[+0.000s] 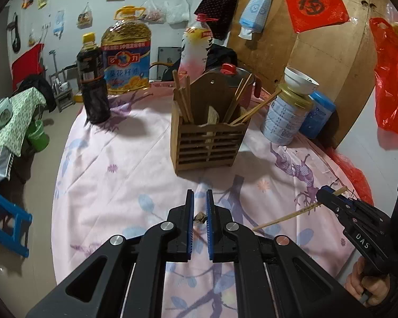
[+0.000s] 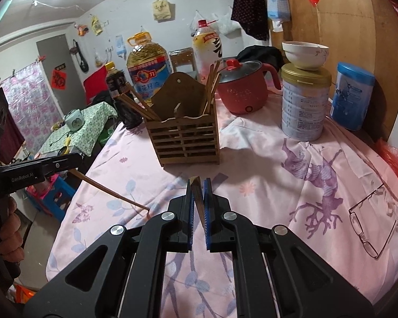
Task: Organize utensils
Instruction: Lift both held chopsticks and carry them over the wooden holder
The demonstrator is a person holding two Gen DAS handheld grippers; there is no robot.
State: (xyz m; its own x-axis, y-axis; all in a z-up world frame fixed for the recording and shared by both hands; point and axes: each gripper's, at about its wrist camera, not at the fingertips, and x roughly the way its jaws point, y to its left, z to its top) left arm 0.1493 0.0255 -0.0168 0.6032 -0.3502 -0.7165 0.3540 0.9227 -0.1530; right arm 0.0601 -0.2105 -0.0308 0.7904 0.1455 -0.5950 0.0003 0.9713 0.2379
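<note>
our left gripper (image 1: 199, 198) hovers low over the pink tablecloth (image 1: 124, 185), its jaws close together and pinching the end of a chopstick (image 2: 114, 194), which slants down from it until its far tip touches the cloth, as the right wrist view shows. our right gripper (image 2: 198, 185) is pressed shut on a second chopstick (image 1: 286, 216); in the left wrist view this one sticks out on both sides of the jaws and hangs just above the table.

straight ahead of both grippers stands the wooden holder (image 1: 208, 143), slatted, with a tall back board. several chopsticks (image 1: 184, 100) already lean in its left and right compartments, some tilting far outward over the rim.

around the holder the table is crowded. behind it to the right sits a red pot (image 2: 242, 90) with a lid. further right a tin can (image 2: 303, 103) carries a white bowl (image 2: 305, 54) on its lid, and a blue canister (image 2: 354, 95) stands beside it near the wooden board. to the left behind the holder are a dark sauce bottle (image 1: 92, 79), a big oil jug (image 1: 127, 53) and a tall plastic bottle (image 2: 208, 47). a pair of glasses (image 2: 368, 225) lies on the cloth at our right.
</note>
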